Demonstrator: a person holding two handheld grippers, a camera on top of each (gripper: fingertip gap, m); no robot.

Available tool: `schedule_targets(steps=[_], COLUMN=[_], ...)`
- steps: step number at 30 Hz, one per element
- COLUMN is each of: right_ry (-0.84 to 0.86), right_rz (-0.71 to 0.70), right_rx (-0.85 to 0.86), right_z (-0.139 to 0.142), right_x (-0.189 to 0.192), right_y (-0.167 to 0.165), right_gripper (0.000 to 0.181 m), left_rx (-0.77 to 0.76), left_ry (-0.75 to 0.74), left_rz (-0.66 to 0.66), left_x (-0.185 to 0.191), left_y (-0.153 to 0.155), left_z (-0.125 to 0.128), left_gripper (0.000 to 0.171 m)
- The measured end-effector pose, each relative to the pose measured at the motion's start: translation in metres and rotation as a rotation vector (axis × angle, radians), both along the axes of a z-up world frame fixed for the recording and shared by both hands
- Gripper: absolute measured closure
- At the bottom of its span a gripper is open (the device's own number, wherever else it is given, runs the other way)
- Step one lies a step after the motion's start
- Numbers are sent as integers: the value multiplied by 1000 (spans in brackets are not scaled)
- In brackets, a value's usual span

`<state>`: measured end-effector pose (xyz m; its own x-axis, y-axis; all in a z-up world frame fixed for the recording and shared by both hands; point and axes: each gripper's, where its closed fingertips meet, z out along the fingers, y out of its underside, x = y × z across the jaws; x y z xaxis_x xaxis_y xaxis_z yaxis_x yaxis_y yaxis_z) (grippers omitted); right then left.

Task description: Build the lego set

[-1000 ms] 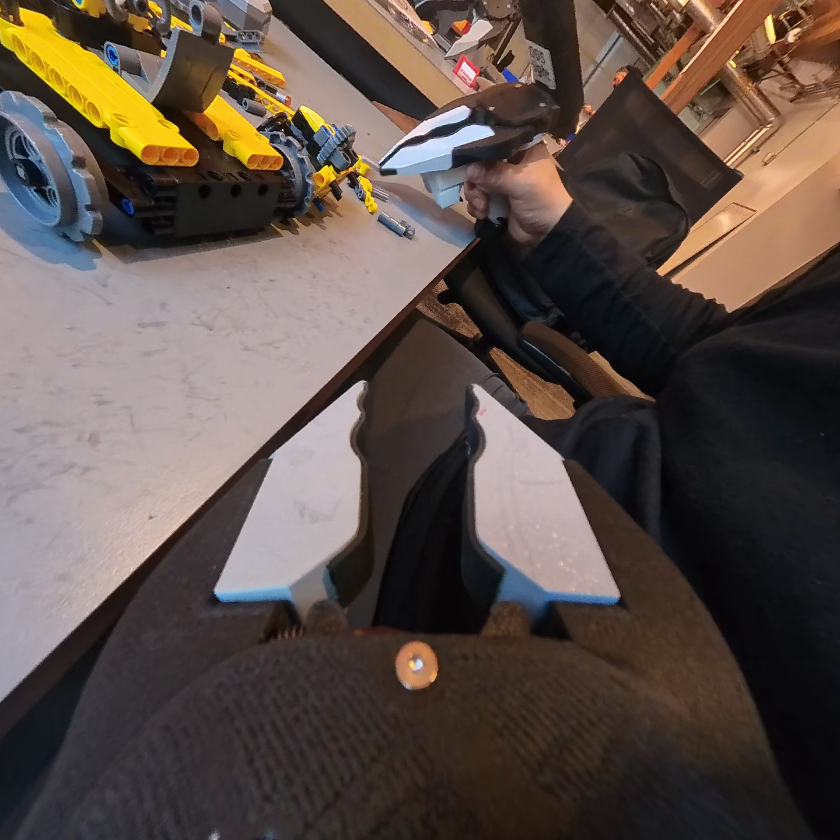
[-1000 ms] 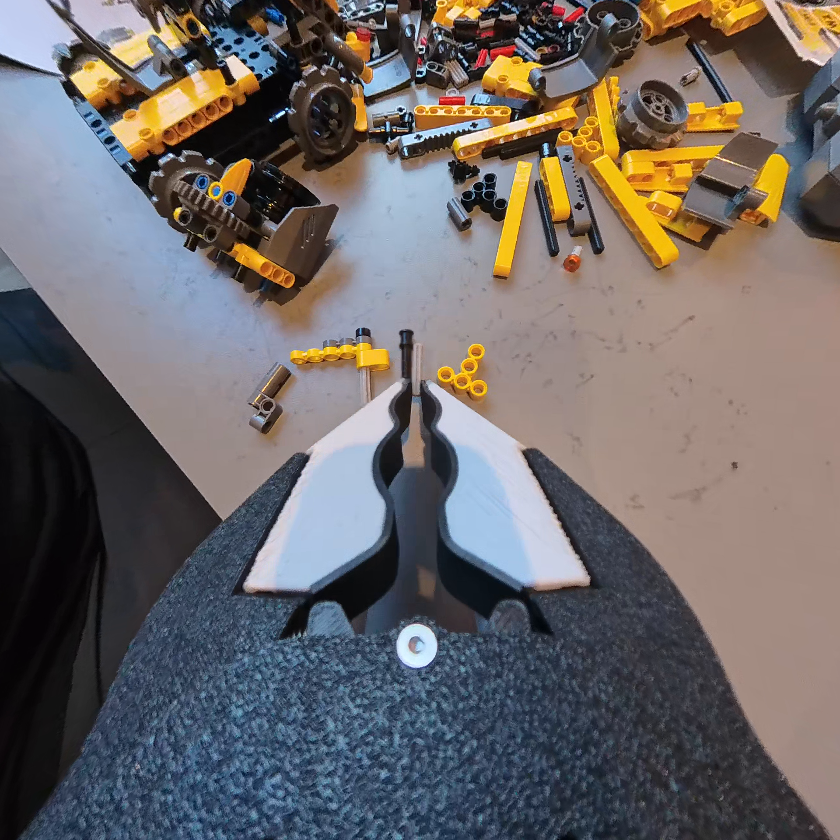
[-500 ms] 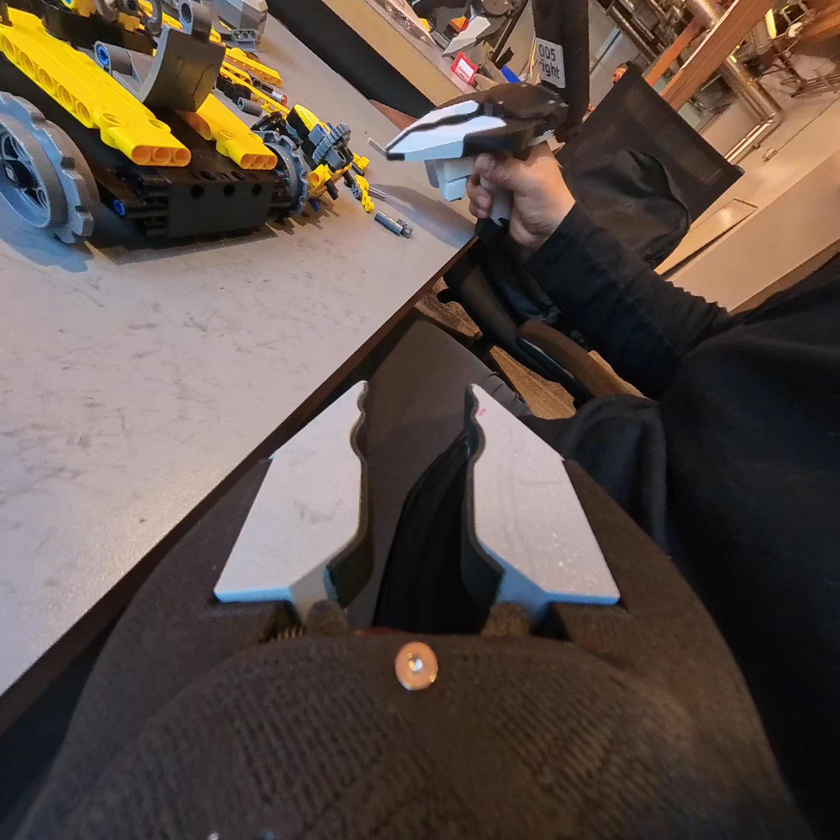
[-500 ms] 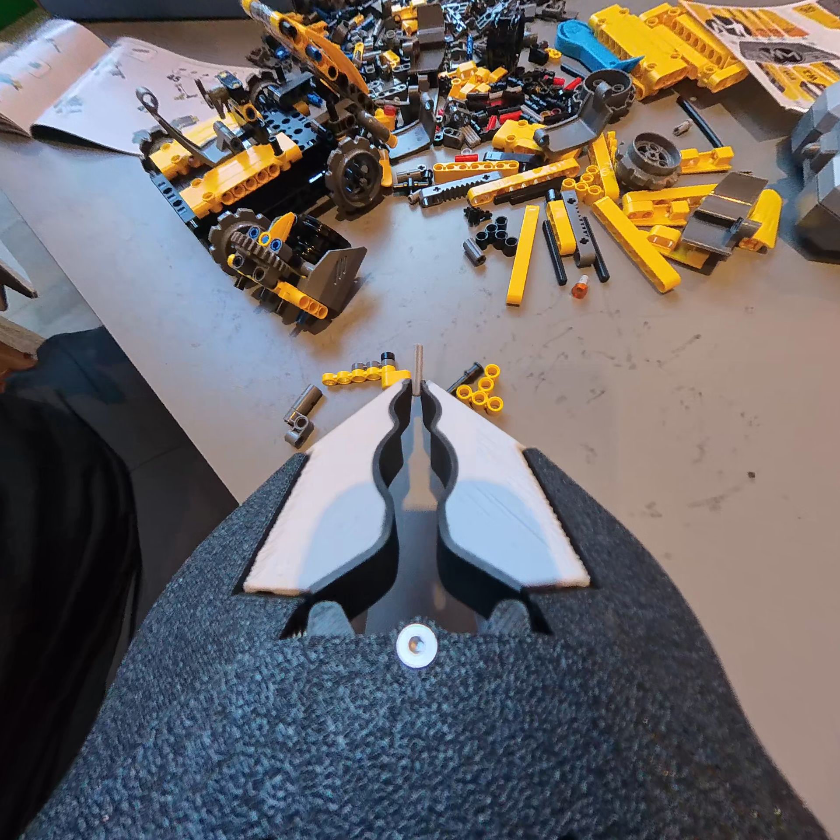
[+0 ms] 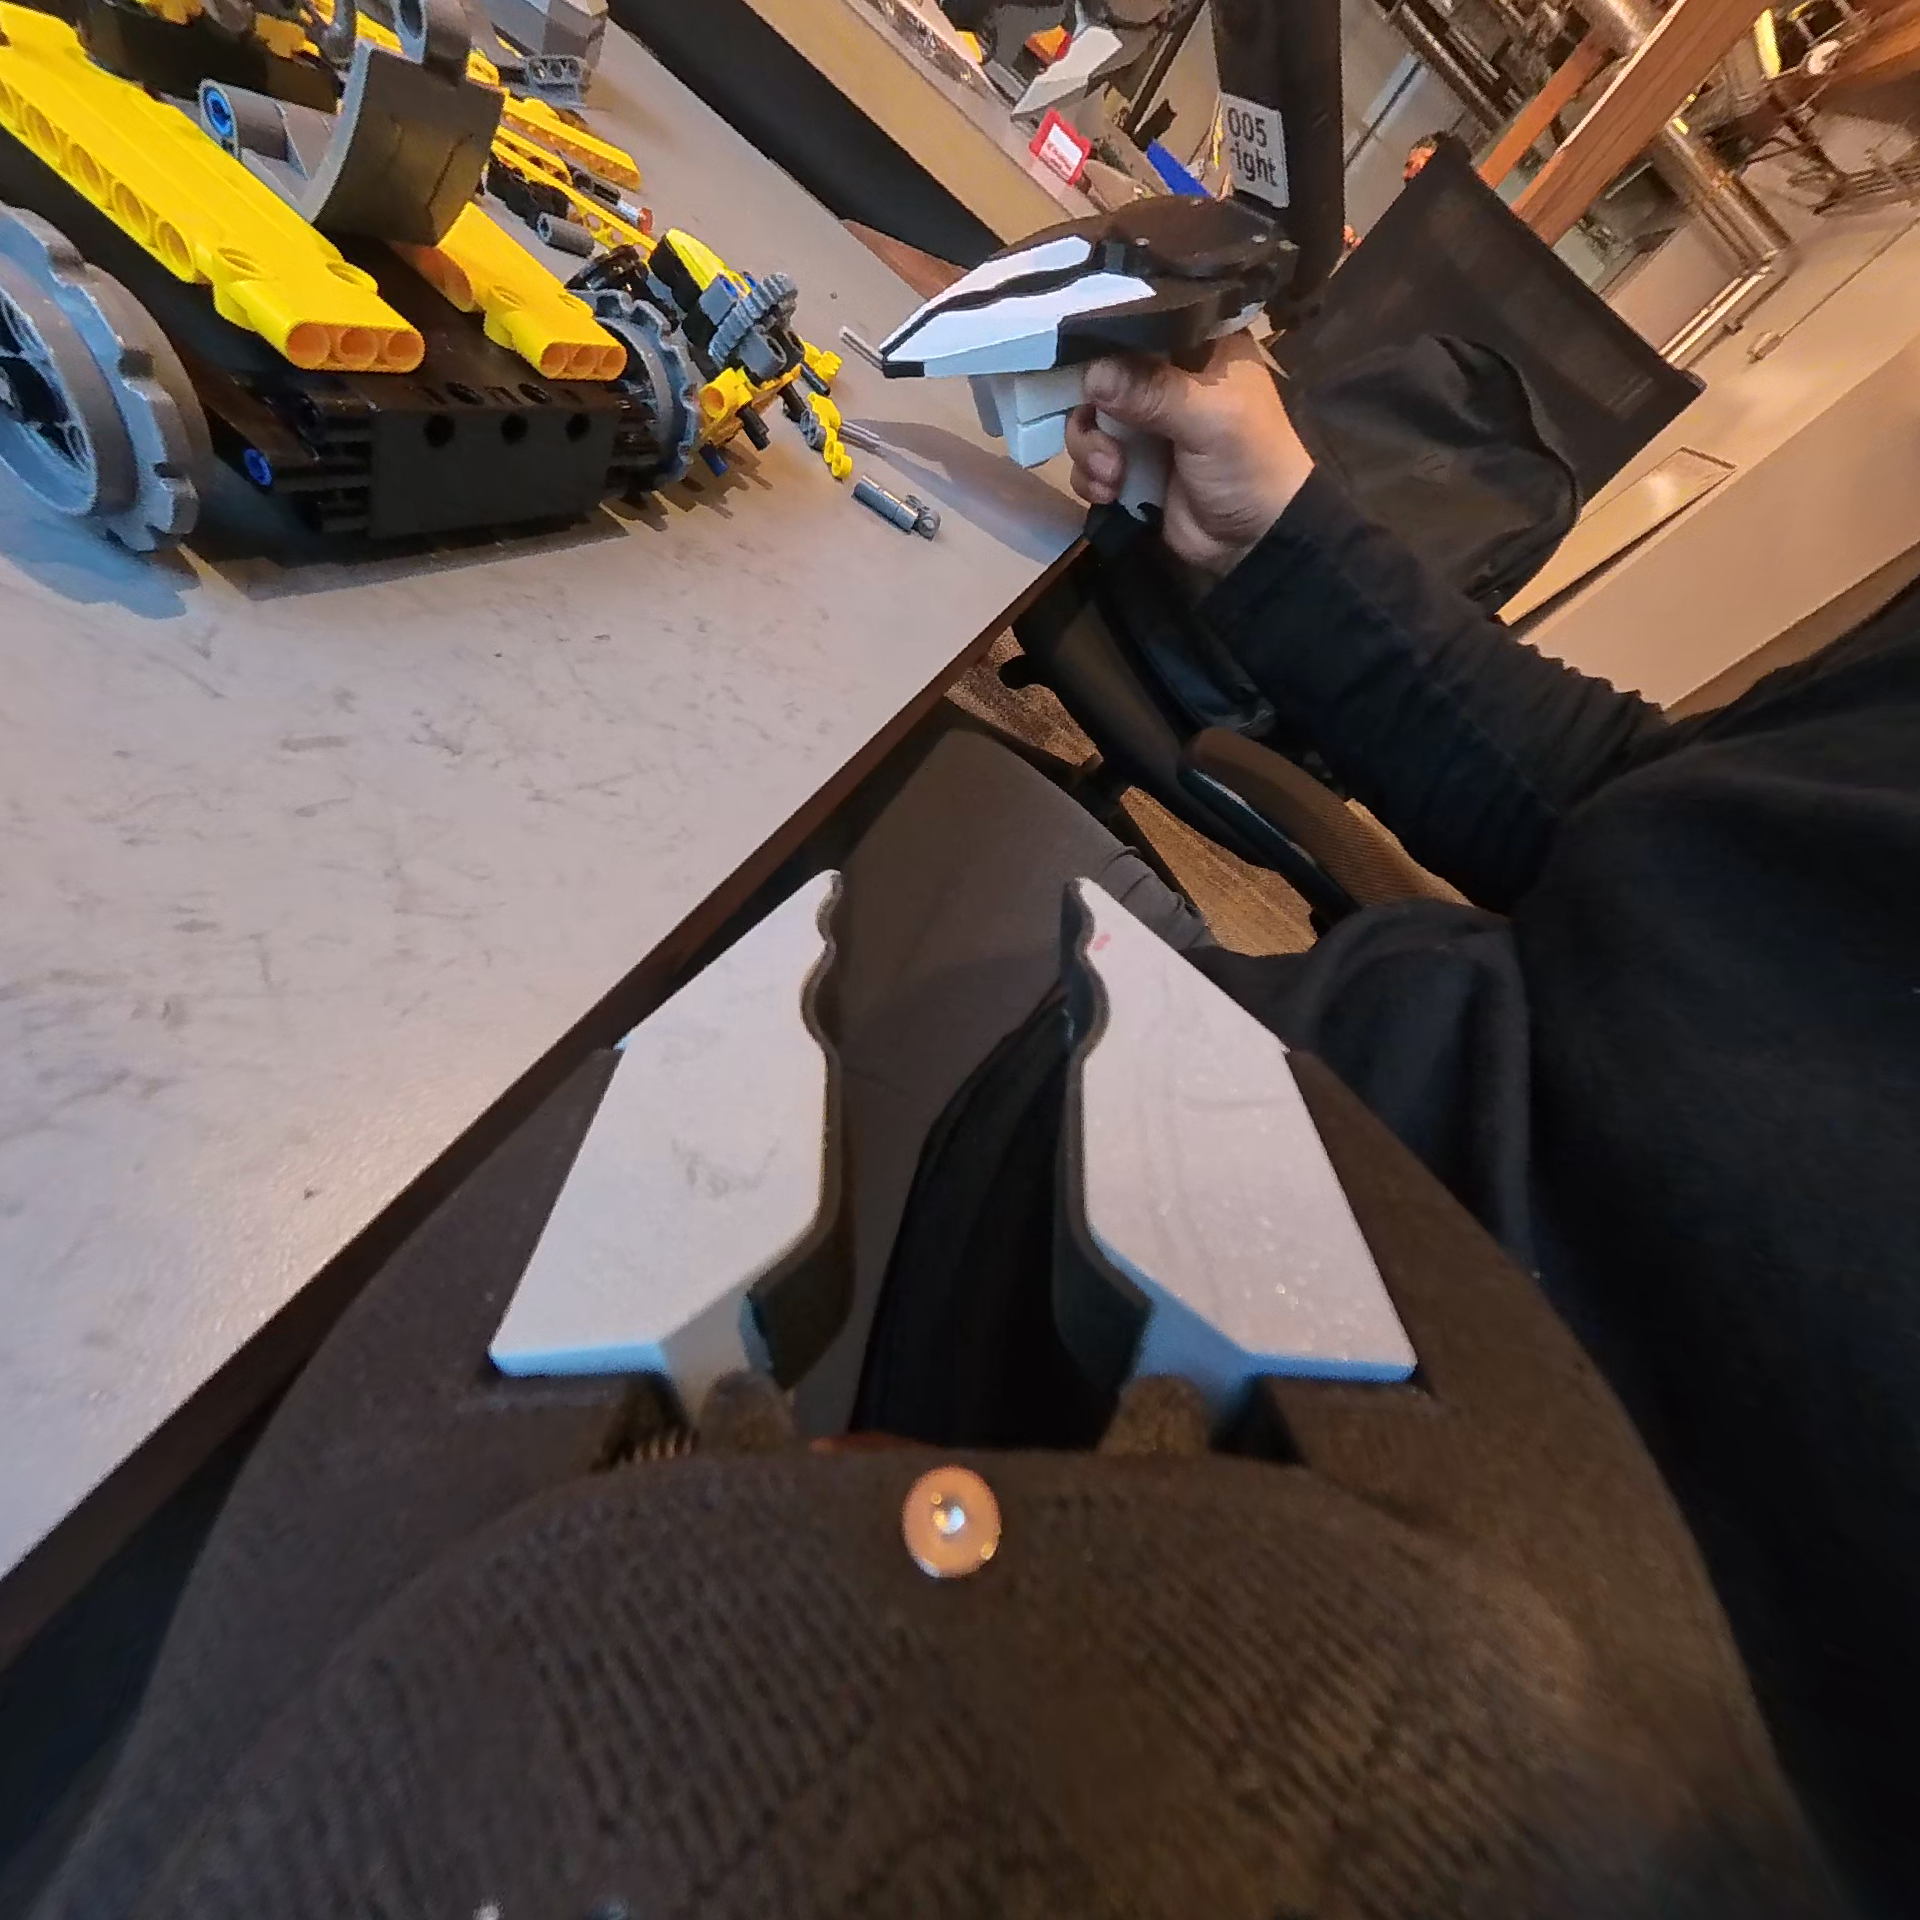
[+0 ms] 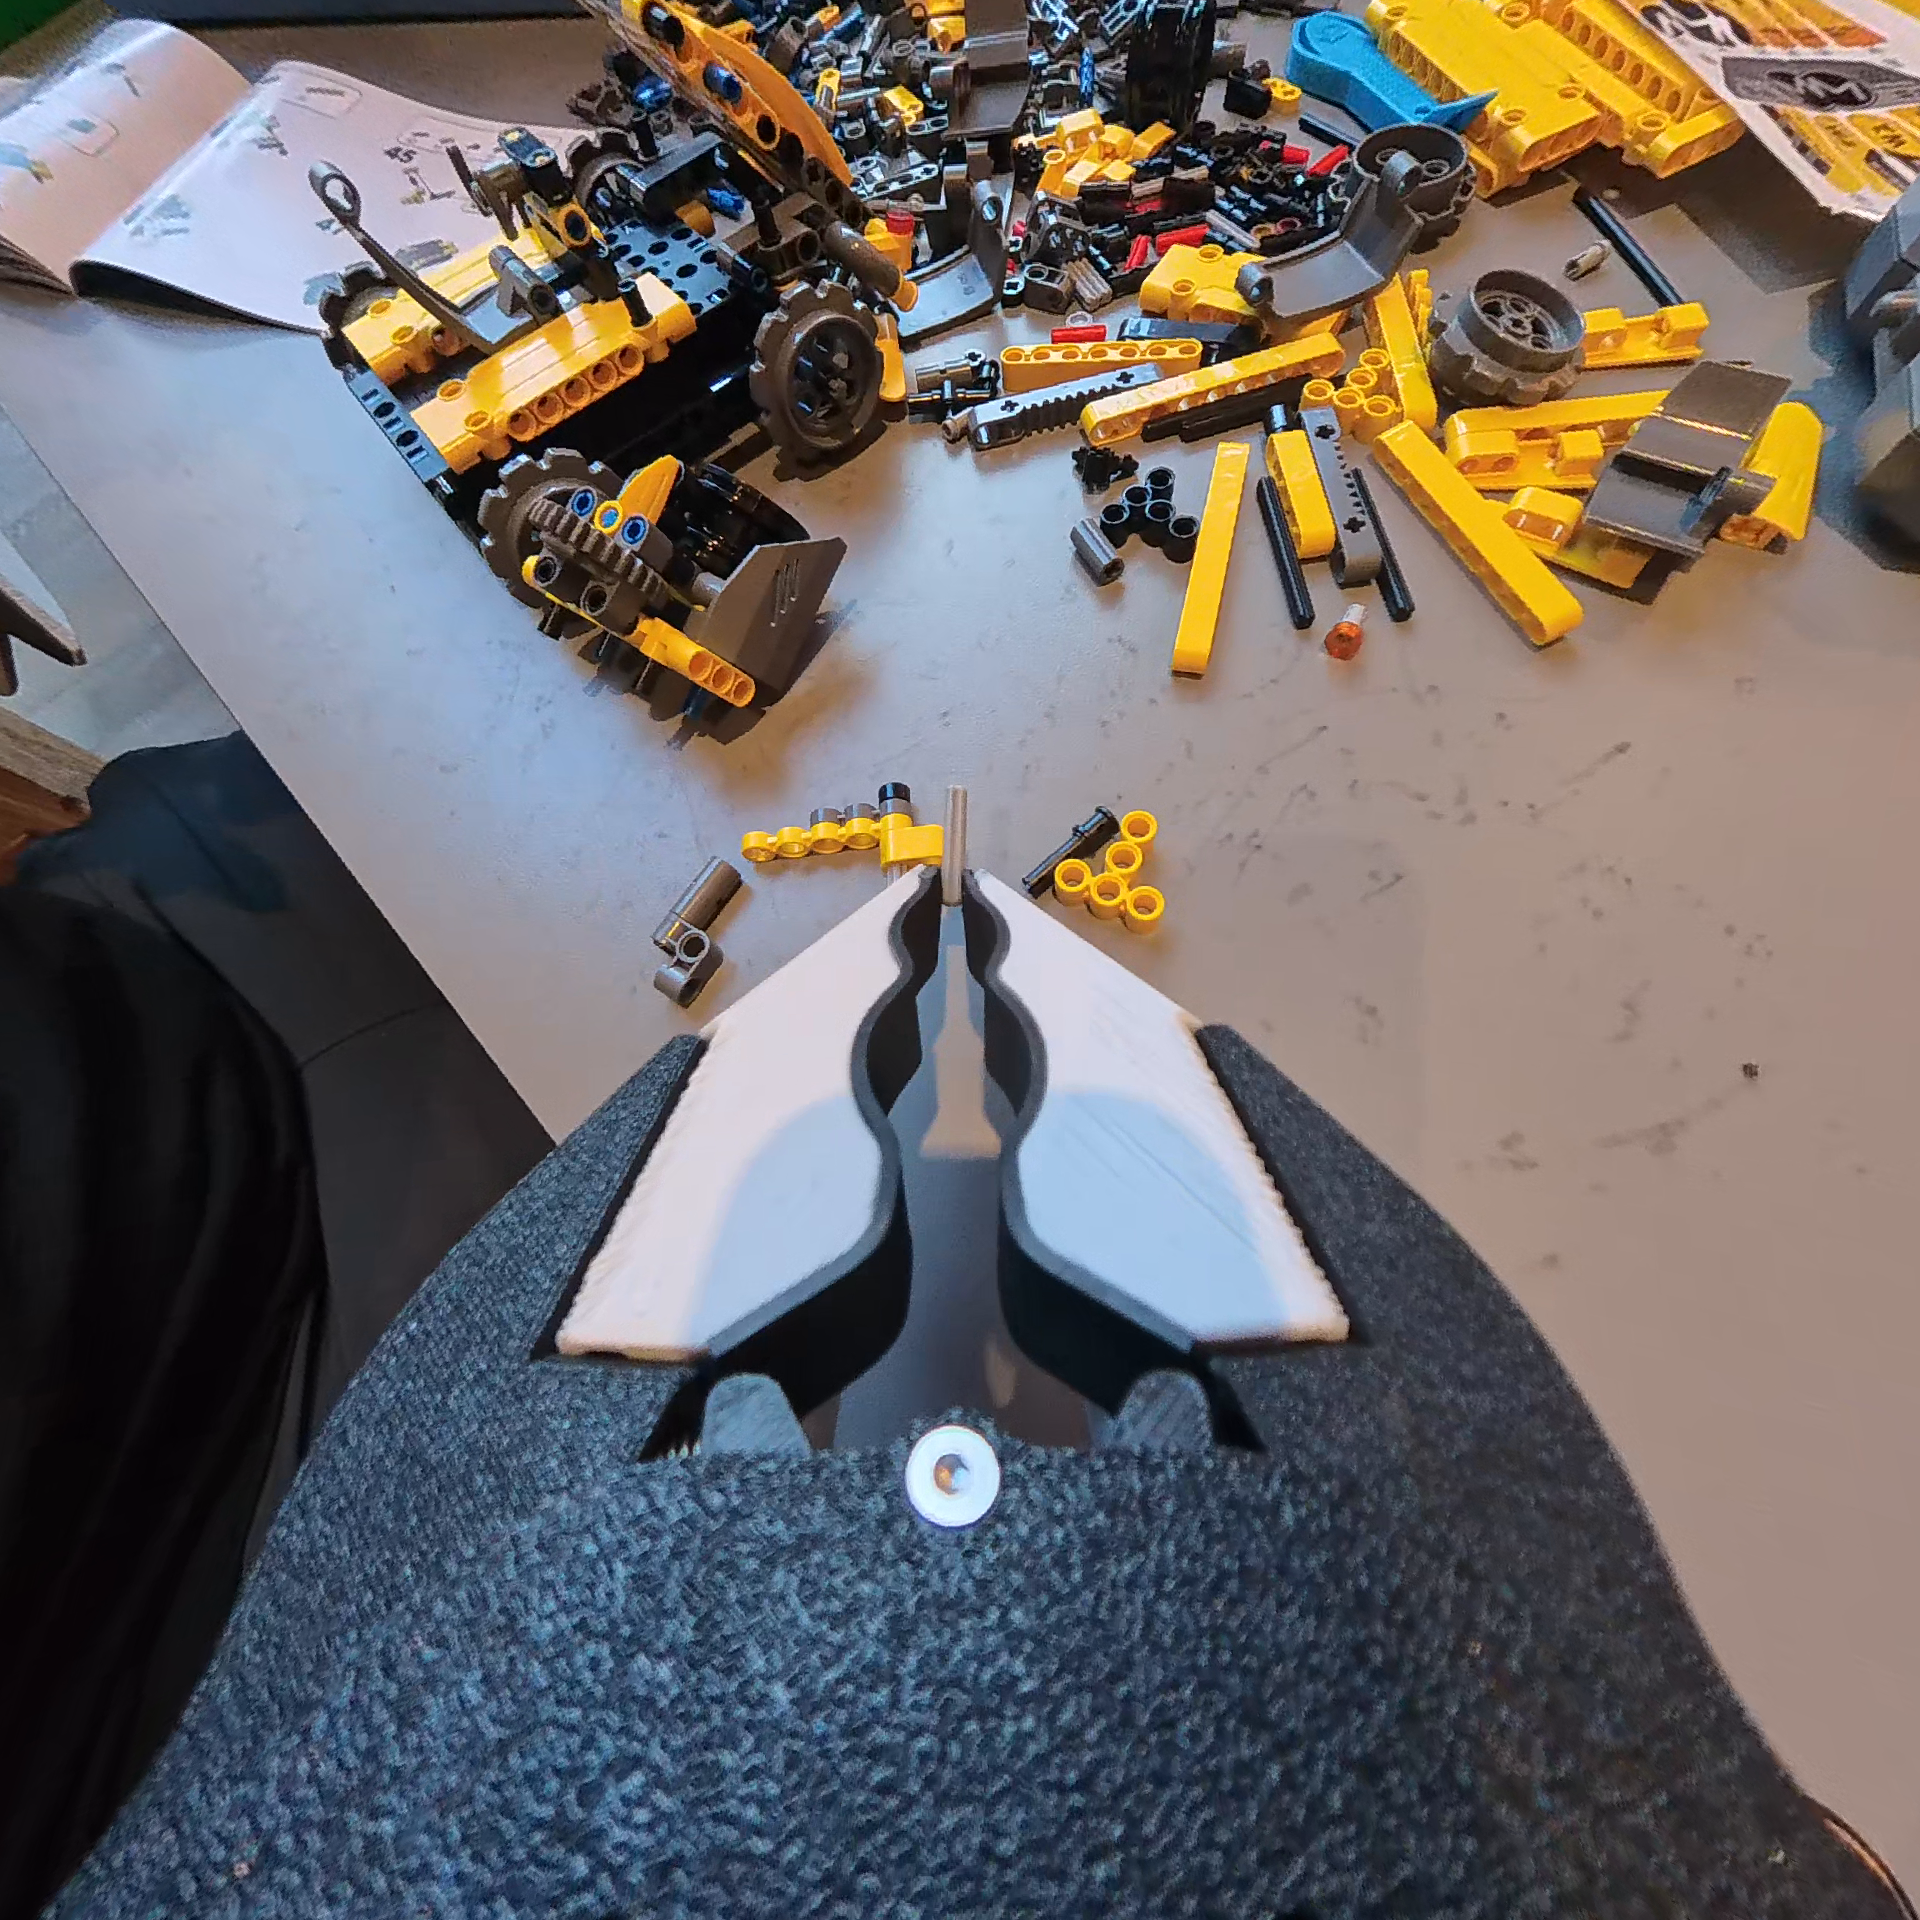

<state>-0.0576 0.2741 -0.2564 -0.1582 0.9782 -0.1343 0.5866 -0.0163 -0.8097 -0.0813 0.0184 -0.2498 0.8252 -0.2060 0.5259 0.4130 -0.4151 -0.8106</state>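
Observation:
My right gripper (image 6: 945, 883) is shut on a thin light grey axle (image 6: 954, 840), held above the grey table (image 6: 1507, 935). The axle sticks out past the tips. Below it lie a yellow beam with grey pins (image 6: 831, 831), a yellow T-shaped piece (image 6: 1117, 878), a black pin (image 6: 1070, 844) and a grey connector (image 6: 691, 928). My left gripper (image 5: 951, 904) is open and empty, off the table's front edge (image 5: 727, 914), over a dark lap. The right gripper also shows in the left wrist view (image 5: 904, 348), held by a hand (image 5: 1195, 457).
A half-built yellow and black tracked vehicle (image 6: 623, 416) stands left of centre, also in the left wrist view (image 5: 312, 343). A pile of loose yellow, black and grey pieces (image 6: 1299, 343) fills the far table. An open instruction booklet (image 6: 187, 177) lies far left. A black chair (image 5: 1455, 436) stands behind. Tip to tip, the grippers are about 25 cm apart.
My right gripper has lifted away from the table with the grey axle in it, so the pieces below look farther off. The left gripper has barely moved.

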Motion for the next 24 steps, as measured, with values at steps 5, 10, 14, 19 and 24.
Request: schedule_targets(steps=[5, 10, 14, 19, 24], right_ry=[-6, -10, -16, -25, -14], right_rz=[0, 5, 5, -4, -7], right_rx=[-2, -1, 4, 7, 11], right_z=[-2, -3, -5, -8, -7], right_x=[0, 1, 2, 5, 5], right_y=[0, -1, -2, 1, 0], right_gripper=[178, 178, 178, 178, 178], left_rx=[0, 2, 0, 2, 9], left_ry=[-3, -3, -4, -1, 8], left_rz=[-1, 0, -3, -2, 11], left_x=[0, 0, 1, 1, -3], left_y=[0, -1, 0, -1, -1], left_z=[0, 0, 0, 0, 1], left_gripper=[132, 132, 132, 132, 132])
